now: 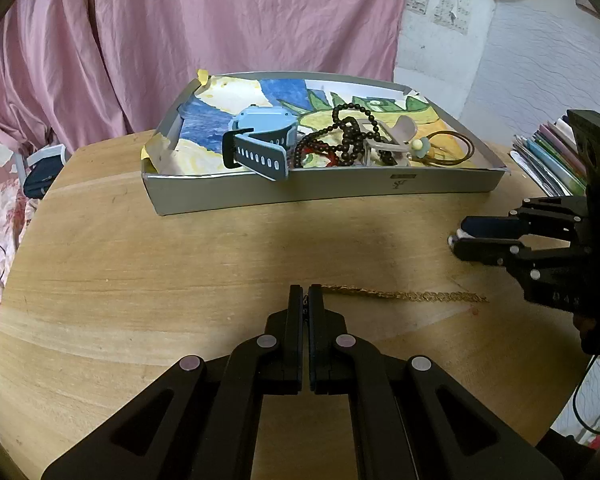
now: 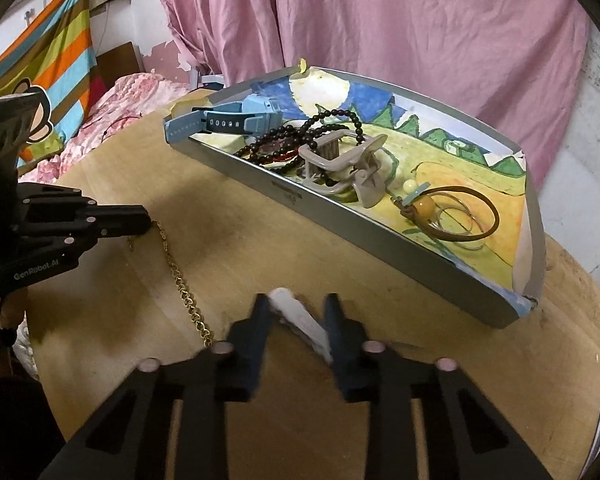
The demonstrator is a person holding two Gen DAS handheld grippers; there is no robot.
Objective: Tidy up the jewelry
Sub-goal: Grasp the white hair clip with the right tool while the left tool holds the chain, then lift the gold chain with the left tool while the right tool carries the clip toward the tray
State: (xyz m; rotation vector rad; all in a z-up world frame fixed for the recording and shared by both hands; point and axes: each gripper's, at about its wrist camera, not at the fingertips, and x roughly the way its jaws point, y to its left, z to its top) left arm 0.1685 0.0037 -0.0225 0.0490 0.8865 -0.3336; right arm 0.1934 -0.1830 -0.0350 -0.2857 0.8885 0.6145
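Bare tabletop [image 1: 180,264] before the tray [image 1: 324,188]; gold chain [image 1: 404,294] and white clip [image 2: 300,320] across it.

The round wooden worktop [image 1: 140,264] carries a grey tray [image 1: 324,190] on its far side, lined with a painted sheet. Nearer, a gold chain [image 1: 404,294] lies stretched on the bare wood, well apart from the tray. To its right a small white object [image 2: 300,320] lies on the wood, blurred and hard to name. At the far right edge a stack of books [image 1: 548,160] rests on the worktop, just beside the tray's end.
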